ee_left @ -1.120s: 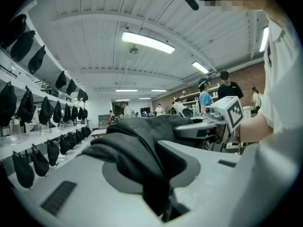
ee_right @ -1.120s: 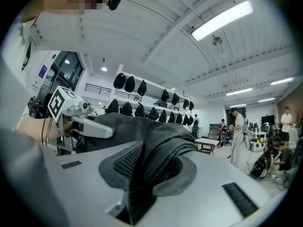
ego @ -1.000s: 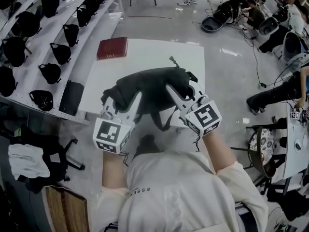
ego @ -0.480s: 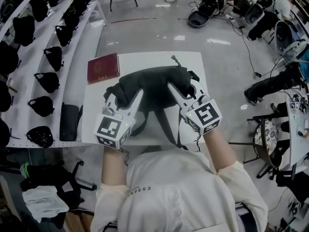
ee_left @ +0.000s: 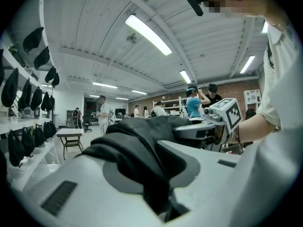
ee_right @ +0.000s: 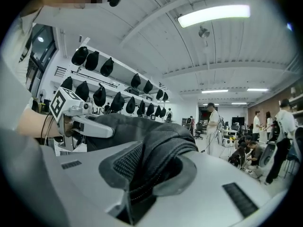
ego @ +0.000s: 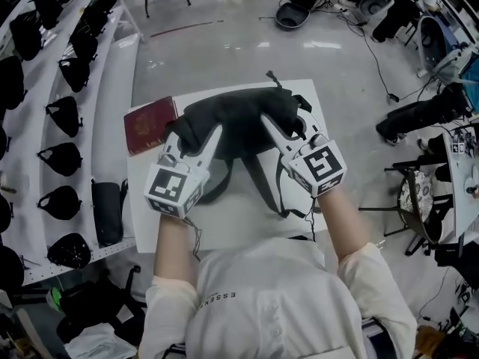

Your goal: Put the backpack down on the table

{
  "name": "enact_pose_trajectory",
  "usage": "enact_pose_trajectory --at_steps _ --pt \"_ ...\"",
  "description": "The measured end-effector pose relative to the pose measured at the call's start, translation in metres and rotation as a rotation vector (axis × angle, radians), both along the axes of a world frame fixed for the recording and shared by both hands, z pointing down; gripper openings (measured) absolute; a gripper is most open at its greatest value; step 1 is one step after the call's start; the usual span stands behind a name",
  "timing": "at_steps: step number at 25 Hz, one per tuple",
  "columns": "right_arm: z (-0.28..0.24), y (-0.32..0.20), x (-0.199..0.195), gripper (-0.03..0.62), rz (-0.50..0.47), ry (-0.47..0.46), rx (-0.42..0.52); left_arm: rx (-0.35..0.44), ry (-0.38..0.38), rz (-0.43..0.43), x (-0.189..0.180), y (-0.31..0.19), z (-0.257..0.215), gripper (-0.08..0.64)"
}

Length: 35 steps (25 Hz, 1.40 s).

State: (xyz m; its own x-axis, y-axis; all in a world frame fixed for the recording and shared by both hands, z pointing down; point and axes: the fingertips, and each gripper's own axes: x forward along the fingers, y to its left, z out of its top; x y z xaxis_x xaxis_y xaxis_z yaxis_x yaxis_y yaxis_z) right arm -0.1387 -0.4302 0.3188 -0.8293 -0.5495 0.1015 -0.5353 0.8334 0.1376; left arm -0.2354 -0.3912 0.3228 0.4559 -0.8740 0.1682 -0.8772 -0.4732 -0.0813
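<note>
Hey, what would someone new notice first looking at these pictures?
A black backpack hangs over the white table, pinched by the left tool and right tool. A red book lies at the table's far left corner, and dark items line the shelves beside it.

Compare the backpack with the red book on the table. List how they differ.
The backpack is black, soft and lumpy, with trailing straps; the red book is flat and rectangular. The backpack is clamped in the left tongs and right tongs; the red book lies untouched. The backpack is over the middle of the table; the red book is at its far left corner.
</note>
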Motion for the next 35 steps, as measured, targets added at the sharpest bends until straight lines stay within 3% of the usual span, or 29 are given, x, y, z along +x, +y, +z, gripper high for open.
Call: enact_pose_trajectory --at_steps 7,14,28,35 --pt "0.03 -0.032 -0.014 0.091 0.037 0.003 -0.041 -0.03 0.021 0.043 -0.015 -0.037 0.032 0.087" --pt "0.047 -0.032 -0.02 0.092 0.056 0.008 -0.035 -0.018 0.04 0.064 -0.021 -0.039 0.049 0.087" --pt "0.079 0.006 -0.009 0.095 0.093 -0.003 -0.126 -0.1 0.1 0.086 -0.013 -0.003 0.085 0.09" --pt "0.094 0.031 0.001 0.097 0.106 -0.016 -0.161 -0.093 0.119 0.061 -0.006 0.023 0.1 0.091"
